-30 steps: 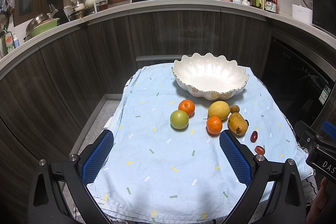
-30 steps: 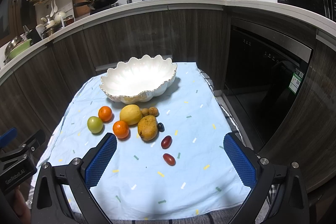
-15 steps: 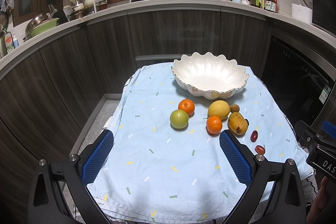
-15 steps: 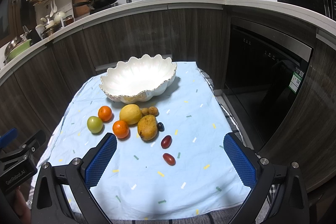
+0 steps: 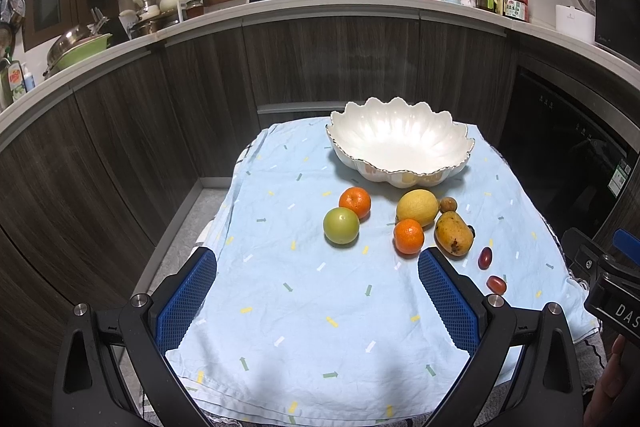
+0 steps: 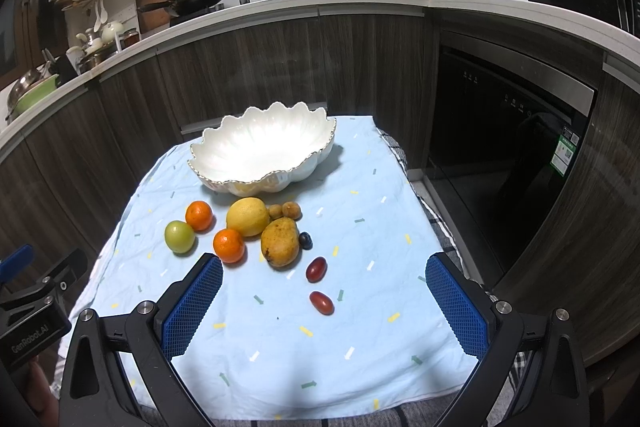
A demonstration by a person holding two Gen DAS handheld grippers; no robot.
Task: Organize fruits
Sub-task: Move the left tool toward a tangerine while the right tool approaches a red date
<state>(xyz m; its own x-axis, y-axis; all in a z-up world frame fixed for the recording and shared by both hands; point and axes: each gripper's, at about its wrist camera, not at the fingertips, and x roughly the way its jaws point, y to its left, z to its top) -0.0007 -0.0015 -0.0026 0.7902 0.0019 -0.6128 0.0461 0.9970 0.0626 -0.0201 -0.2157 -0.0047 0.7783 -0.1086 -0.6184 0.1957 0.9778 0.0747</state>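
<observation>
A white scalloped bowl point(image 5: 400, 143) point(image 6: 264, 151) stands with nothing in it at the far side of a light blue cloth point(image 5: 304, 315). In front of it lie two oranges point(image 5: 355, 202) point(image 5: 408, 236), a green apple point(image 5: 341, 225), a lemon point(image 5: 417, 207), a mango point(image 5: 453, 234), small brown fruits point(image 6: 283, 209), a dark berry point(image 6: 305, 240) and two red grapes point(image 6: 316, 269) point(image 6: 321, 302). My left gripper point(image 5: 316, 287) hovers open over the near cloth. My right gripper point(image 6: 324, 293) is open too, its fingers either side of the grapes, above them.
Dark wooden cabinets curve around the small table. A dark oven door point(image 6: 512, 147) stands to the right. The counter point(image 5: 320, 3) above holds a wok, bottles and dishes. The other gripper's body shows at each view's edge point(image 5: 608, 291) point(image 6: 32, 311).
</observation>
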